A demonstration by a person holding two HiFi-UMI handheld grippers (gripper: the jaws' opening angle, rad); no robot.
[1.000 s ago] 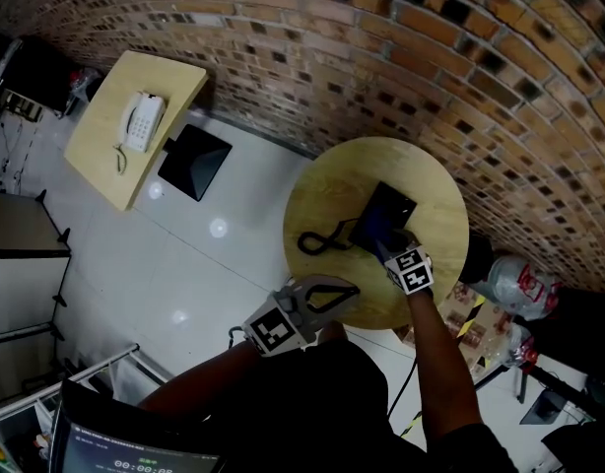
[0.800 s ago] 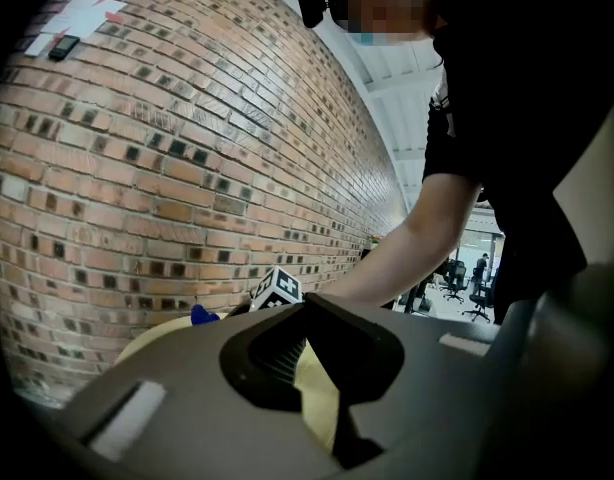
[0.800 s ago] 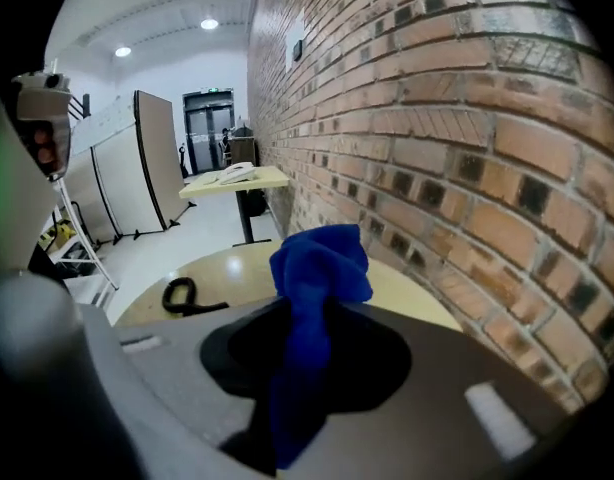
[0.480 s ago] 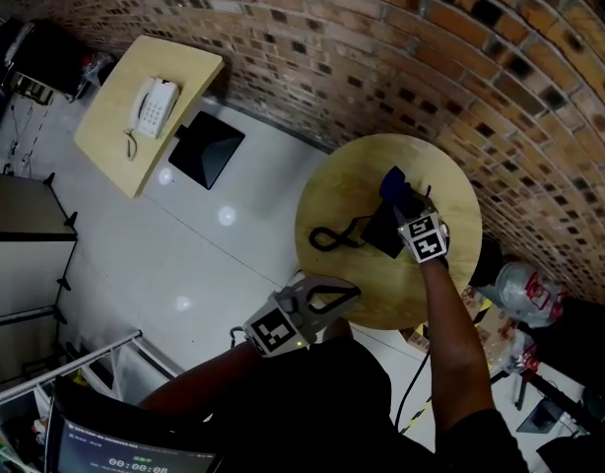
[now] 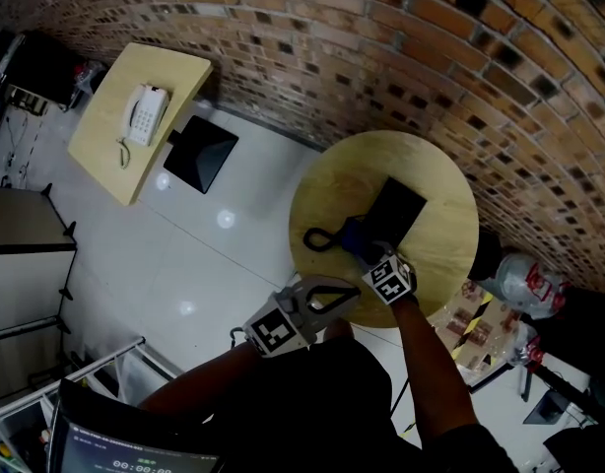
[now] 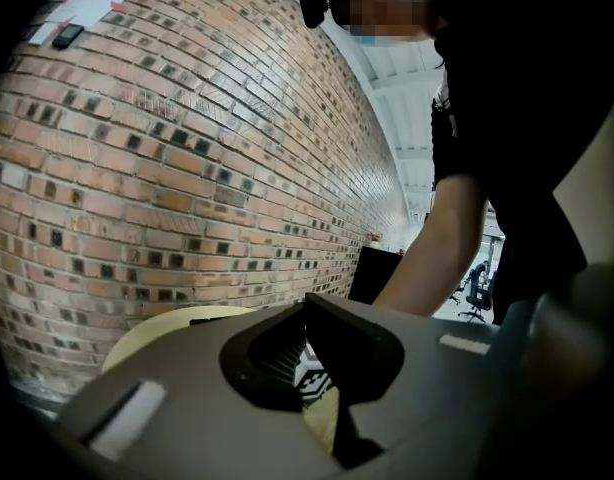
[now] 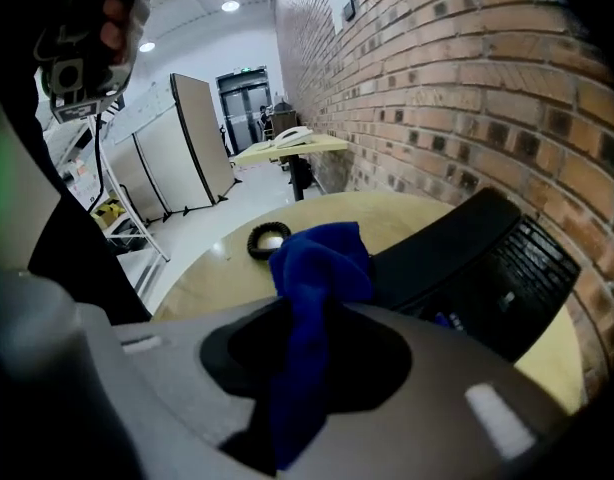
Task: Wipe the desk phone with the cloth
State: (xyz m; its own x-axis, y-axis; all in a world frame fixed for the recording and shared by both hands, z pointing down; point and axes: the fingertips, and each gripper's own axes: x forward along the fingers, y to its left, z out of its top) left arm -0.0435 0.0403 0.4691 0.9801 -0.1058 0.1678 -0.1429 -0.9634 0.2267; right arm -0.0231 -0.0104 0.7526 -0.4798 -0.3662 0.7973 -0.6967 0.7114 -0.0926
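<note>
the right gripper (image 7: 309, 340) is clamped on the blue cloth (image 7: 317, 268): its jaws stand narrow, with the fabric pinched between them, and a bunched fold rises past the tips. in the right gripper view that fold stands just left of the black desk phone (image 7: 487, 258), at the end of the long dark handset side, and part of the keypad face shows further right, towards the brick wall (image 7: 467, 58). from the head view the phone lies tilted near the middle of the round wooden table (image 5: 436, 170). the cloth sits at the phone's near left corner, the corner closest to the person, and the gripper's marker cube (image 5: 387, 281) is just behind it over the table's near edge. whether the cloth actually presses on the phone cannot be told. the coiled cord (image 5: 322, 236) curls on the tabletop just left of the cloth. the left gripper (image 5: 350, 292) hangs off the near edge of the table, apart from the phone and cloth, with its jaws brought together and nothing between them. well apart, at the upper left, a white phone (image 5: 143, 114) rests on a rectangular table (image 5: 100, 156).
</note>
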